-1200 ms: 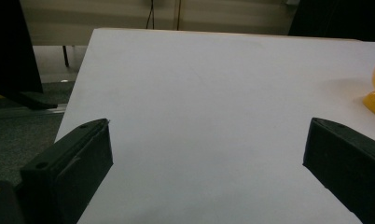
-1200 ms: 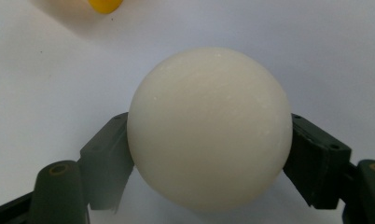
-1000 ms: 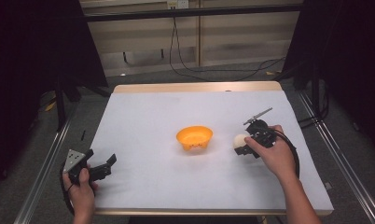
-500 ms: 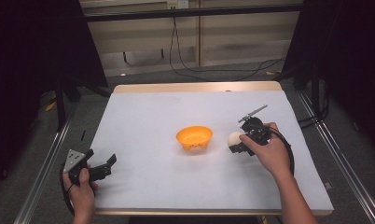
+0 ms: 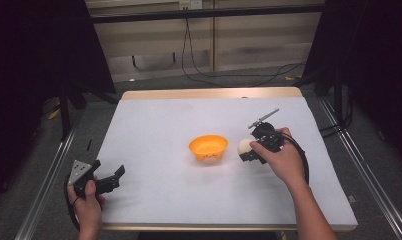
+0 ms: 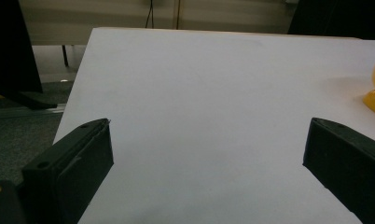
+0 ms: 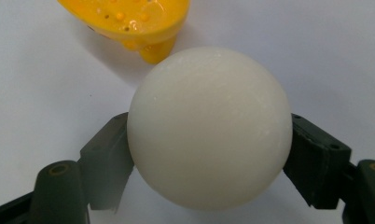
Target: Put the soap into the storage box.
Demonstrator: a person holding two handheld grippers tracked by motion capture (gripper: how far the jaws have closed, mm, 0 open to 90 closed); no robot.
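White padded tabletop (image 5: 154,125), dark curtains behind. We grip a smooth white ball (image 7: 209,126) w/ right gripper (image 5: 250,150), just beside a small orange plastic bowl (image 5: 208,148), probably to drop it in. Left gripper (image 5: 111,179) rests spread wide, idle.

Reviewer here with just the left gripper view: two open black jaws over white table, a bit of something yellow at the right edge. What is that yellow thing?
Observer: An orange-yellow bowl standing near the middle of the table.
Operator: Is the other hand doing anything?
Observer: The right tongs are shut on a white ball.
Operator: Where, relative to the bowl?
Observer: Just to its right, ball beside the rim, not inside.
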